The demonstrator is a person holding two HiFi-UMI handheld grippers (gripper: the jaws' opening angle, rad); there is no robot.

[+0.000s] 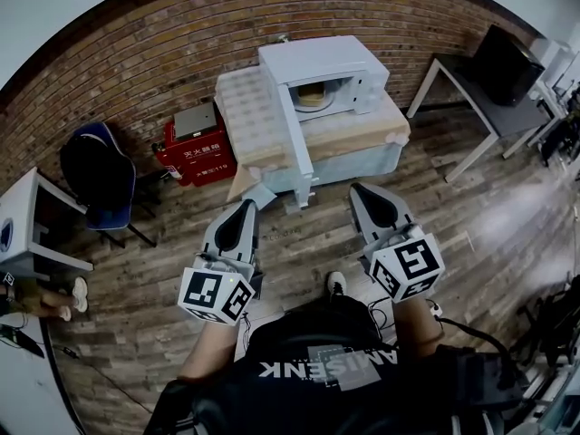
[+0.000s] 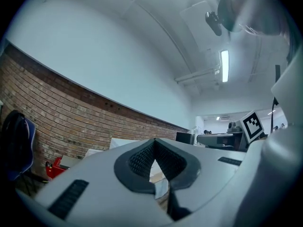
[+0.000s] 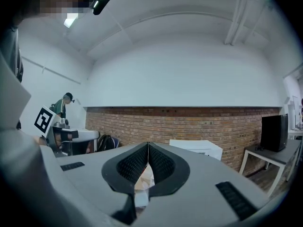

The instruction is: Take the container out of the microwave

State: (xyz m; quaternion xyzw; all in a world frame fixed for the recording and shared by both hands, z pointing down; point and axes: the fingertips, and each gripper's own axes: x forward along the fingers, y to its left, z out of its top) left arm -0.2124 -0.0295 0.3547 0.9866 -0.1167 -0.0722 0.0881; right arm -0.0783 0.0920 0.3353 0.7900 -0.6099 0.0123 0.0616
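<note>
The white microwave (image 1: 319, 66) stands on a wrapped, padded stand (image 1: 358, 134) by the brick wall, its door (image 1: 295, 143) swung wide open toward me. Inside sits a tan container (image 1: 313, 96). My left gripper (image 1: 246, 207) and right gripper (image 1: 361, 190) are both held level over the wooden floor, well short of the microwave, on either side of the door's edge. Both are shut and hold nothing. The left gripper view shows its tips (image 2: 154, 138) closed together. In the right gripper view the tips (image 3: 147, 143) meet too, with the microwave (image 3: 196, 148) ahead to the right.
A red box (image 1: 195, 150) and a dark chair (image 1: 95, 175) stand left of the microwave. A white table (image 1: 27, 229) is at far left. At right a grey table (image 1: 476, 98) carries a black monitor (image 1: 503, 62). Another person (image 3: 64, 105) stands in the background.
</note>
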